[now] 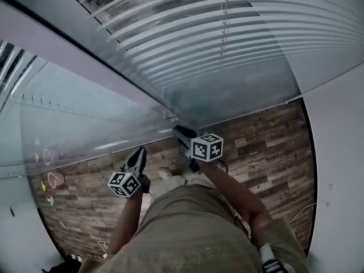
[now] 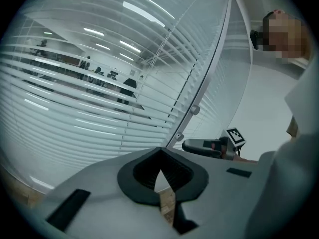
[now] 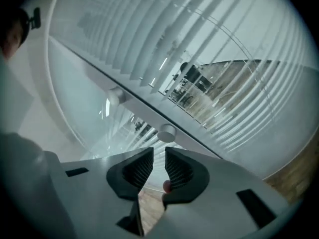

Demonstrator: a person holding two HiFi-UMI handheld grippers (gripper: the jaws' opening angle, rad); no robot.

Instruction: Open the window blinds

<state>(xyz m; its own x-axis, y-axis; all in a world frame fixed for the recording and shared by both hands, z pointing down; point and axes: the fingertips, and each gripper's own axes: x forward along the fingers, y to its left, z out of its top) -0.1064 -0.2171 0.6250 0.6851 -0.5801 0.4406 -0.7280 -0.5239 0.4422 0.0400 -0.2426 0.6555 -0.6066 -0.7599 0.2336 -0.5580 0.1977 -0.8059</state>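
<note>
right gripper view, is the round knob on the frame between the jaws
No, the round knob shows above the tips of the right gripper, outside the narrow gap between its jaws.

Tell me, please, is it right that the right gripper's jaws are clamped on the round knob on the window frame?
Not clamped. The right gripper view shows the right gripper with its jaws slightly apart and the round knob on the window frame just beyond their tips, not between them.
</note>
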